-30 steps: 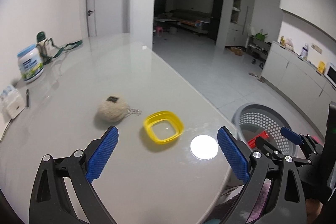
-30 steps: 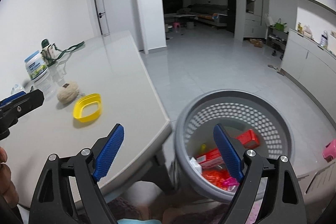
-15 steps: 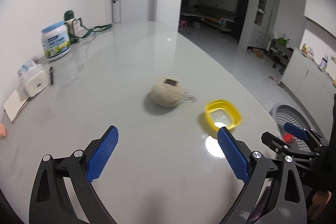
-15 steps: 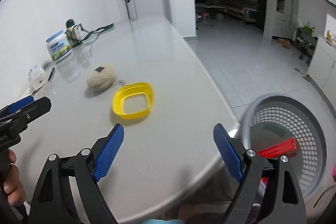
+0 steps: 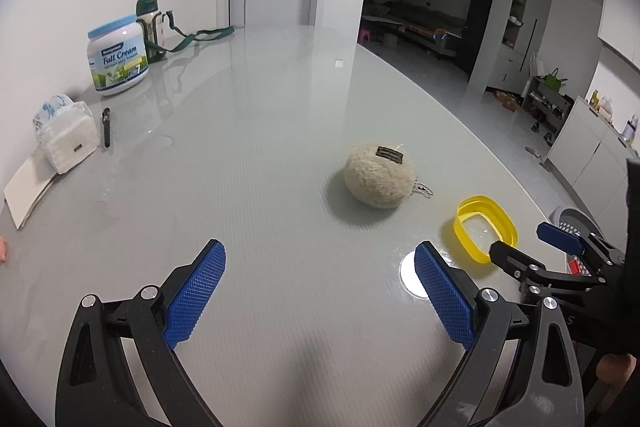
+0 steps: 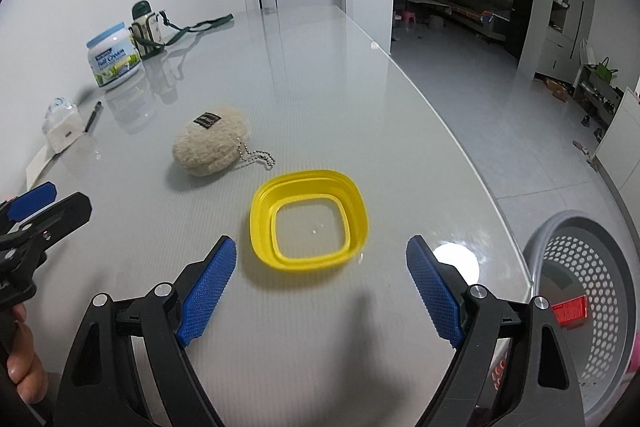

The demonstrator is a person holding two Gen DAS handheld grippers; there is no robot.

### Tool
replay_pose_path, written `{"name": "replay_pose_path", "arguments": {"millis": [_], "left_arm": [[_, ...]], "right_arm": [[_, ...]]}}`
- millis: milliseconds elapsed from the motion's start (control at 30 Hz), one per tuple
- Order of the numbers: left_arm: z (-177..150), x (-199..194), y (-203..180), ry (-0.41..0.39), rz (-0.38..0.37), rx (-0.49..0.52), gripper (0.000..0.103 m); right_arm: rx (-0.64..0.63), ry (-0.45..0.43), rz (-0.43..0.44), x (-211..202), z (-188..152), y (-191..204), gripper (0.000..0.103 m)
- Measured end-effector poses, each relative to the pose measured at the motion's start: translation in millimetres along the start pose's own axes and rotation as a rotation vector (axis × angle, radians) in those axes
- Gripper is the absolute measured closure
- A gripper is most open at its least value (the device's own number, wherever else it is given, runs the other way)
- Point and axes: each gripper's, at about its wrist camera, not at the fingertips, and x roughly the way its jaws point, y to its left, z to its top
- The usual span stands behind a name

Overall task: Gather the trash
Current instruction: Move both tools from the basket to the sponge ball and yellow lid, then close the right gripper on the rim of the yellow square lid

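A yellow square plastic ring (image 6: 308, 221) lies on the glossy grey table (image 6: 320, 87), just ahead of my right gripper (image 6: 320, 287), which is open and empty above the tabletop. Left of the ring rests a cream fluffy pouch (image 6: 210, 147) with a bead chain. My left gripper (image 5: 320, 291) is open and empty too, hovering over bare table with the pouch (image 5: 378, 179) ahead and the yellow ring (image 5: 486, 227) to its right. A grey perforated bin (image 6: 588, 299) stands off the table's right edge with a red packet (image 6: 568, 311) inside.
Along the far left of the table stand a milk powder can (image 5: 118, 61), a green-capped bottle with strap (image 5: 150, 21), a tissue pack (image 5: 66, 135), a pen (image 5: 106, 121) and paper (image 5: 24, 191). A lamp glare (image 6: 458, 261) shines near the table's curved right edge.
Both grippers swung left from the bin toward the table. The bin slid to the right edge of both views, and the yellow ring and pouch now lie ahead. Jaws stayed open.
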Motion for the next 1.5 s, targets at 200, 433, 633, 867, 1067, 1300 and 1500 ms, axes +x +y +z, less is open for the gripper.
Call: {"name": "replay_pose_path", "arguments": {"millis": [200, 433, 633, 867, 1067, 1300, 1500], "left_arm": [[6.1, 9.5, 7.1, 0.007, -0.008, -0.003, 0.009], [6.8, 16.8, 11.9, 0.022, -0.015, -0.017, 0.009], [5.0, 20.3, 13.1, 0.030, -0.013, -0.014, 0.009], [5.6, 22.3, 10.9, 0.039, -0.005, -0.007, 0.009], [5.6, 22.4, 9.5, 0.041, -0.001, -0.005, 0.009], [5.4, 23.1, 7.6, 0.047, 0.002, -0.003, 0.009], [8.7, 25.9, -4.0, 0.050, -0.007, 0.013, 0.009]], "right_arm": [[-0.001, 0.041, -0.016, 18.7, 8.7, 6.0, 0.020], [-0.009, 0.076, -0.040, 34.5, 14.7, 8.5, 0.020], [-0.028, 0.086, -0.052, 42.4, 17.3, 13.8, 0.020], [-0.034, 0.088, -0.056, 45.7, 18.8, 15.3, 0.020], [-0.050, 0.077, -0.050, 43.8, 18.4, 17.9, 0.032], [-0.029, 0.063, -0.025, 38.0, 16.7, 9.6, 0.034], [0.020, 0.030, -0.002, 21.7, 16.6, -7.5, 0.034]]}}
